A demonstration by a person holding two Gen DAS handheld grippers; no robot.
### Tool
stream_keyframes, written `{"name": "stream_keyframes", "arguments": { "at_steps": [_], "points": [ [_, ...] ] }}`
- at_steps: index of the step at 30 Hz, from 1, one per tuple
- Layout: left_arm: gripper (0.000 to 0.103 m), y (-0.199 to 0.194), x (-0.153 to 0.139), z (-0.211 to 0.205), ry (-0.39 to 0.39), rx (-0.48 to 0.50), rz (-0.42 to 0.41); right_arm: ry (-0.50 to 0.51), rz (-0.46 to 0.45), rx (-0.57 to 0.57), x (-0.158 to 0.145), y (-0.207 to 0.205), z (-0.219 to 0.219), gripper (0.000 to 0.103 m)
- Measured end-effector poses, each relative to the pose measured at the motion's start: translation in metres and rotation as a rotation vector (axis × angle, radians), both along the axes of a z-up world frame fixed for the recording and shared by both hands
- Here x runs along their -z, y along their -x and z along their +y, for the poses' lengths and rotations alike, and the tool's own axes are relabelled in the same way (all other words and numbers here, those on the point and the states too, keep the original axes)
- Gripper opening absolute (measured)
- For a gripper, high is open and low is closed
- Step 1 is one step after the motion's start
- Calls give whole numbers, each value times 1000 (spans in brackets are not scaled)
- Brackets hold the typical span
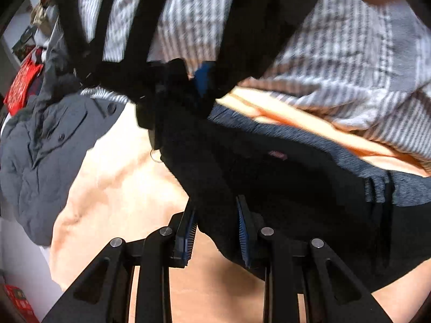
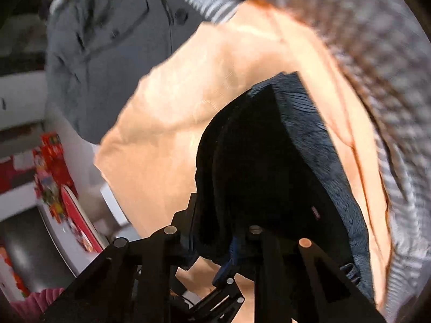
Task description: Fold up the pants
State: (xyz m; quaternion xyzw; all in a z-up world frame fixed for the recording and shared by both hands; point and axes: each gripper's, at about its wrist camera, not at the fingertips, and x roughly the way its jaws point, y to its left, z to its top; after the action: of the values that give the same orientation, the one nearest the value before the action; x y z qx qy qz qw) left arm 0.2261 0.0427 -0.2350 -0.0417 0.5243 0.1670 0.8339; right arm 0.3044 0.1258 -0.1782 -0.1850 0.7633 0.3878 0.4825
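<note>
Between the blue pads of the left claw (image 1: 217,231) sits a fold of the black pants (image 1: 269,177), pinched at a narrow gap; the cloth runs up and rightward from there, its grey-blue waistband (image 1: 336,150) as the long edge, over the peach bedsheet (image 1: 121,177); the right claw (image 2: 215,245) is likewise closed narrowly on the pants' near edge, so each hand appears to hold one end; a grey jacket (image 1: 40,148) lies beyond. Only the right view shows the pants' far rounded edge and the clutter below the bed; only the left shows both pads plainly.
</note>
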Motion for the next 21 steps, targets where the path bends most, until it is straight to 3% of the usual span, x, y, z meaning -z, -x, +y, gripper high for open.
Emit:
{"name": "stream_keyframes", "arguments": {
  "at_steps": [5, 12, 21],
  "points": [
    [29, -4, -31, -34, -28, 102, -52, -170, 3, 227, -38, -20, -76, 20],
    [29, -8, -74, -106, -51, 264, -122, -391, -47, 468, -95, -14, -201, 20],
    [29, -4, -95, -219, -44, 491, -132, -503, -117, 745, -123, 19, -368, 20]
  ]
}}
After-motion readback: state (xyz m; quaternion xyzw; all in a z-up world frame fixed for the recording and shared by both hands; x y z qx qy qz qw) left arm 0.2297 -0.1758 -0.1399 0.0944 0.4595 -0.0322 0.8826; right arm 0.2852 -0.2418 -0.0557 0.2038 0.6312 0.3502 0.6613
